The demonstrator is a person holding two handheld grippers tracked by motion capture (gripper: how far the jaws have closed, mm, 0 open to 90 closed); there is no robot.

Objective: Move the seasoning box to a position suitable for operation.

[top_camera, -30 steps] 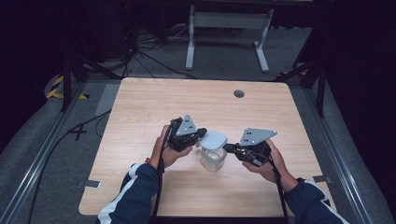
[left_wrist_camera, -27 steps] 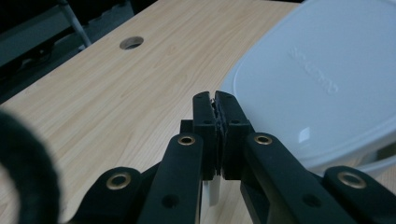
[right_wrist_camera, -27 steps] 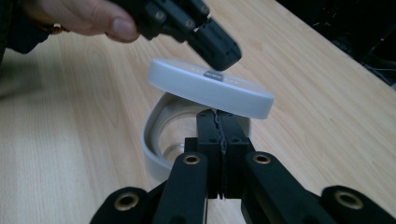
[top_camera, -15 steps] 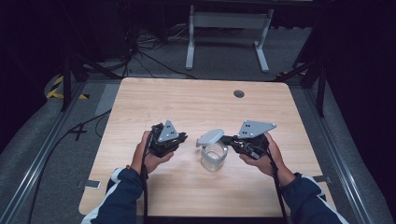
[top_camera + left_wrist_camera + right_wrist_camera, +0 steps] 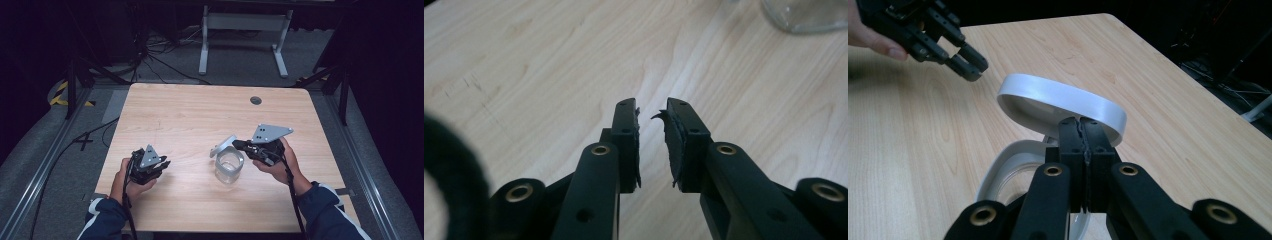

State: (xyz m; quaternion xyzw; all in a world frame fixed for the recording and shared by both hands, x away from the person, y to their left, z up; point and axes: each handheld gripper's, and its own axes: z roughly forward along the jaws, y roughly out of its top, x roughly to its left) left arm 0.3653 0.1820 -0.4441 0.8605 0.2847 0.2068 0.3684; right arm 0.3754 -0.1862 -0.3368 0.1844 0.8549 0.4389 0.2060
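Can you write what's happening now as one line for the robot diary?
right gripper: shut on lid, raised over jar | left gripper: open, holding nothing, apart from jar

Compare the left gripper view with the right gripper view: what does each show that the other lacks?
Left gripper view alone: the left gripper from behind, its jaws slightly apart with nothing between them, and the clear base of the glass jar at the top edge.

Right gripper view alone: the right gripper, jaws shut on the rim of the white lid, tilted above the jar's white-rimmed mouth, plus the left gripper seen from the front, held in a hand.

Both: the light wooden table.
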